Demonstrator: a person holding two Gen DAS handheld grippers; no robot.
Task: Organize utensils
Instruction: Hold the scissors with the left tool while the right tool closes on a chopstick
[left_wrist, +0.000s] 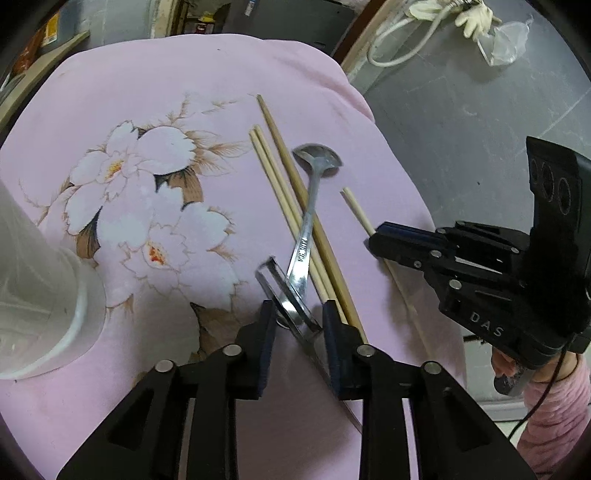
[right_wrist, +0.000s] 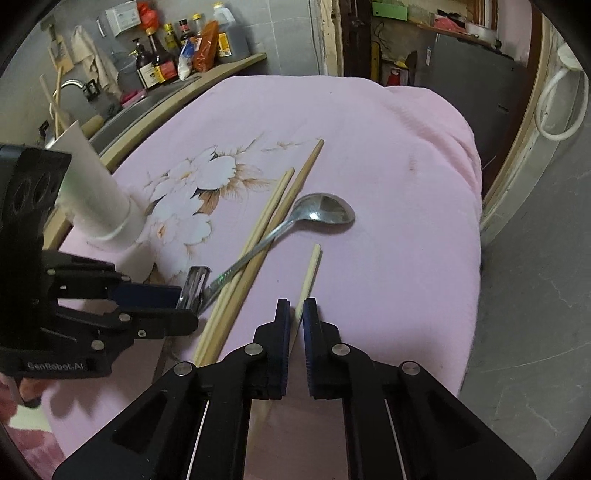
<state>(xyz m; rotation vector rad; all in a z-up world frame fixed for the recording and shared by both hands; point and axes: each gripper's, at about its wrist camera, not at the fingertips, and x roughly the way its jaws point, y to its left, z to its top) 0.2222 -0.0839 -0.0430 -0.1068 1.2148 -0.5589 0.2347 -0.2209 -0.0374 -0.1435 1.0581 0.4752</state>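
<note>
Right fingers (right_wrist: 294, 314) clamp lone chopstick (right_wrist: 311, 266); left fingers (left_wrist: 300, 317) grip peeler (left_wrist: 282, 291) on cloth (left_wrist: 184, 74)

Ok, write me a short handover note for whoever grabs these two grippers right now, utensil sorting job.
Left gripper: jaws around a metal peeler, apparently gripping it.
Right gripper: shut on a single pale chopstick, which lies apart from the rest.
On the pink cloth: three chopsticks side by side, a metal spoon lying across them.
White holder at the cloth's left side; its contents cannot be seen.
Done: nothing visibly sorted yet.
Left: all utensils still to be put away, probably into the holder.
</note>
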